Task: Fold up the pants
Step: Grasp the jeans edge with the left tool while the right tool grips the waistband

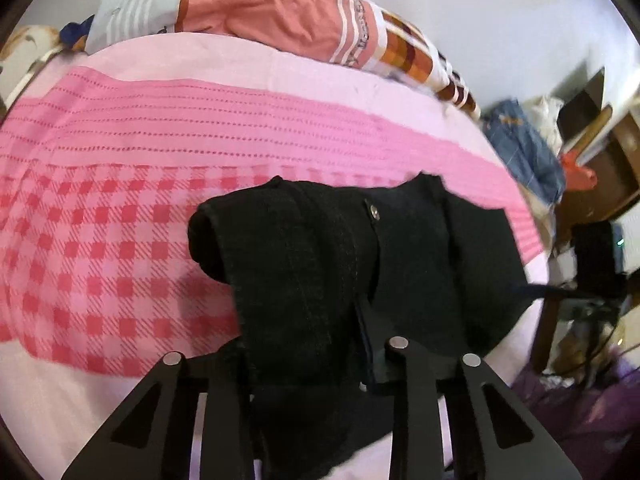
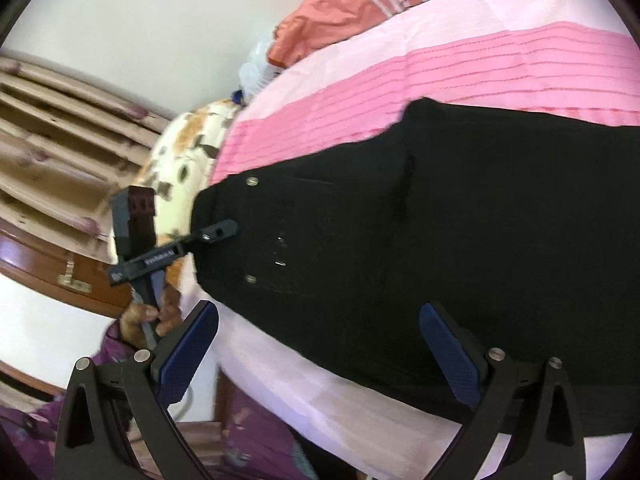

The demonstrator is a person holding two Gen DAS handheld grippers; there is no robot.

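Left wrist: left tongs (image 1: 320, 364) pinch pants (image 1: 320, 256).

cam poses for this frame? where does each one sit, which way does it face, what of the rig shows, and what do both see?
Left wrist: on the left gripper, facing across the pink checked bedspread toward the wall; its fingers are shut on the black denim pants.
Right wrist: on the right gripper, open above the pants, facing the bed's floral pillow; the left gripper and the hand holding it show.
Shared: pants, bedspread, orange striped blanket.
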